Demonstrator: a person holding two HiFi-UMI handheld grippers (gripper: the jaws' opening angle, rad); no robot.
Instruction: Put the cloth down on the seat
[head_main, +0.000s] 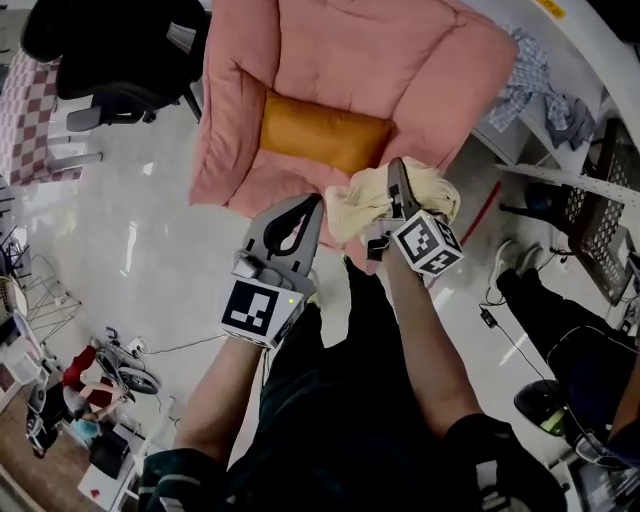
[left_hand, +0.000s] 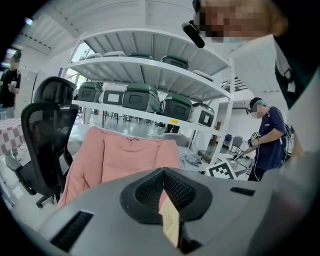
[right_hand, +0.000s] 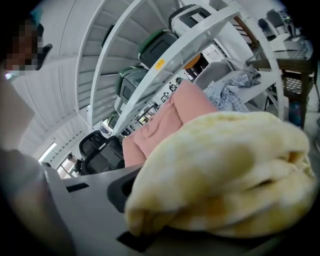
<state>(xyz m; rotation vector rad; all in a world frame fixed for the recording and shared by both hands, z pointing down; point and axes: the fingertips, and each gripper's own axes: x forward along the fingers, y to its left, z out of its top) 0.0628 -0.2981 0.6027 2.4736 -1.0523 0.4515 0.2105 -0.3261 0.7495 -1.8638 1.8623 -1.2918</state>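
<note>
my right fingers (head_main: 398, 186) pinch the bunched cloth (head_main: 352, 205), held in the air at the front edge of the pink seat (head_main: 330, 60). my left fingers (head_main: 300, 226) are pressed together, empty. laying the cloth down is still left to do.

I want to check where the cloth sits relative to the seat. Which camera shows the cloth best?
The head view: the cream cloth shows bunched in the right gripper at the front edge of the pink seat. The right gripper view shows it as a blurred close-up; the left gripper view shows only a sliver.
</note>
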